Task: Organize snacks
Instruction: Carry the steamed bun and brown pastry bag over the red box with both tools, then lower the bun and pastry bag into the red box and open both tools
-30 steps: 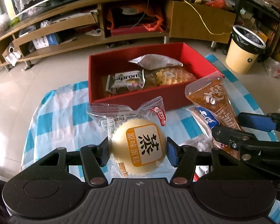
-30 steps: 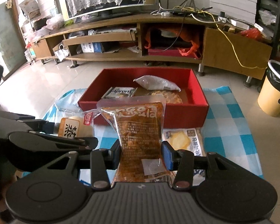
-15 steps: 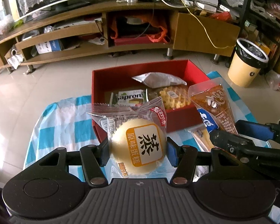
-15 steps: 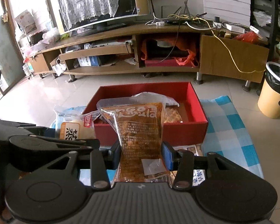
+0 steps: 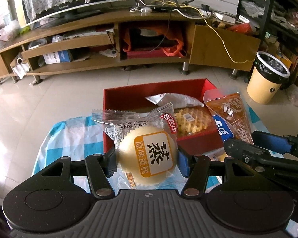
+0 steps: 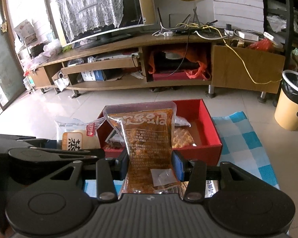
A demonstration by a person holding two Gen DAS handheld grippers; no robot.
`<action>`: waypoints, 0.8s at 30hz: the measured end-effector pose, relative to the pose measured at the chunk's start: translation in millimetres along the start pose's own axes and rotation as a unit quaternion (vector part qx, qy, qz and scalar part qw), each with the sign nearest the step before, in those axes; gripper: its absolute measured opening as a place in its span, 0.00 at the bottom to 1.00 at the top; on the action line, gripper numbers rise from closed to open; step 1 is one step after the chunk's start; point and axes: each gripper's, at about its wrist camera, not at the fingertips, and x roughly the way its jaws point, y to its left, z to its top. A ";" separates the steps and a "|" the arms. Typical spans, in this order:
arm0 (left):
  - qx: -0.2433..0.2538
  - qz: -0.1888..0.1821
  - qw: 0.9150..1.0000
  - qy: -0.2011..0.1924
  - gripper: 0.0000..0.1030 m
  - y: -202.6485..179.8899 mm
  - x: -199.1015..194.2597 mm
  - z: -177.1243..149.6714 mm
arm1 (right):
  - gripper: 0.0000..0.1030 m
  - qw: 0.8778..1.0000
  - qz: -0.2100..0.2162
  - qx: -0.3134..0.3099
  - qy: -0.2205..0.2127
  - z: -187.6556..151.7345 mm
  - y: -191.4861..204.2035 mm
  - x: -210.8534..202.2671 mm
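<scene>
i am holding the cake (image 5: 147,156) clamped in the left gripper (image 5: 147,163) and the brown pouch (image 6: 149,144) clamped in the right gripper (image 6: 150,167), both above the red box (image 6: 198,152).

both tools are matte black plastic. the left gripper (image 5: 147,161) has a ribbed grey-black housing with a small cross mark, two round recessed discs, silver rivets on angled linkage arms, and blue fingertip pads (image 5: 182,163). the right gripper (image 6: 150,165) looks identical.

cake wrapper (image 5: 147,150) — "蒸", "原味蛋糕"
</scene>
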 end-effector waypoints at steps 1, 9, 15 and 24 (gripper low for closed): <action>-0.001 0.000 1.000 -0.001 0.64 0.1 0.4 0.7 | 0.41 1.000 0.000 0.002 -0.002 0.9 -0.4 0.2; -0.009 0.001 1.000 -0.005 0.63 0.6 5.5 7.6 | 0.41 1.000 0.002 0.010 -0.007 7.1 -4.4 4.8; -0.012 0.003 1.000 -0.007 0.63 -0.6 11.1 13.1 | 0.41 1.000 -0.001 0.012 -0.010 12.5 -7.8 10.4; -0.021 0.010 1.000 -0.013 0.63 -0.1 23.8 26.1 | 0.41 1.000 -0.004 0.002 -0.014 25.4 -10.1 24.7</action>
